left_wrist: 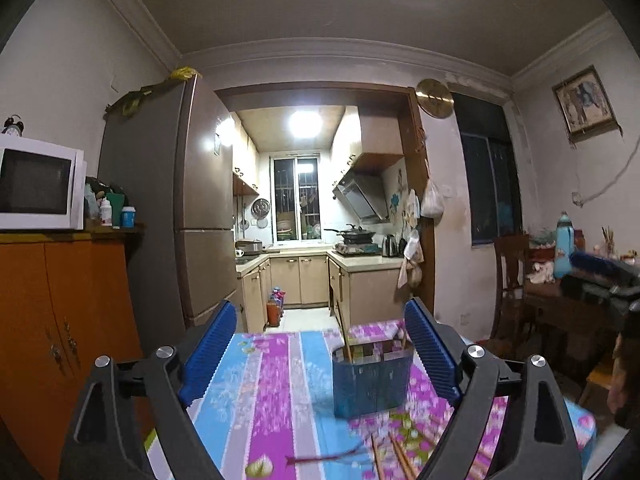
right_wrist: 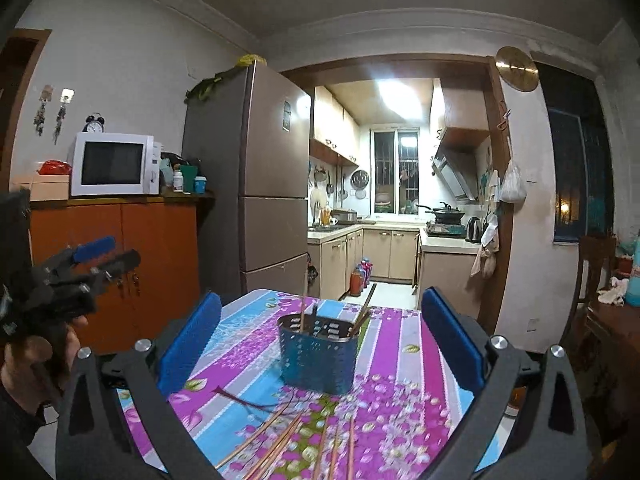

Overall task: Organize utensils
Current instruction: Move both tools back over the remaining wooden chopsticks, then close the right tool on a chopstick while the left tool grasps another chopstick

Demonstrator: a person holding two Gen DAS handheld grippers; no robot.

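A blue perforated utensil holder (right_wrist: 318,360) stands upright on the floral striped tablecloth (right_wrist: 400,360) and holds a few chopsticks. It also shows in the left wrist view (left_wrist: 370,380). Several loose wooden chopsticks (right_wrist: 280,444) lie on the cloth in front of it, and a few show in the left wrist view (left_wrist: 394,456). My right gripper (right_wrist: 320,344) is open and empty, raised above the table, with the holder between its blue pads (right_wrist: 190,344). My left gripper (left_wrist: 320,356) is open and empty, left of the holder. It also shows at the left of the right wrist view (right_wrist: 104,258).
An orange cabinet (right_wrist: 120,264) with a microwave (right_wrist: 114,164) stands left of the table, beside a tall fridge (right_wrist: 244,184). The kitchen doorway is straight ahead. A wooden chair and a cluttered side table (left_wrist: 560,292) stand at the right.
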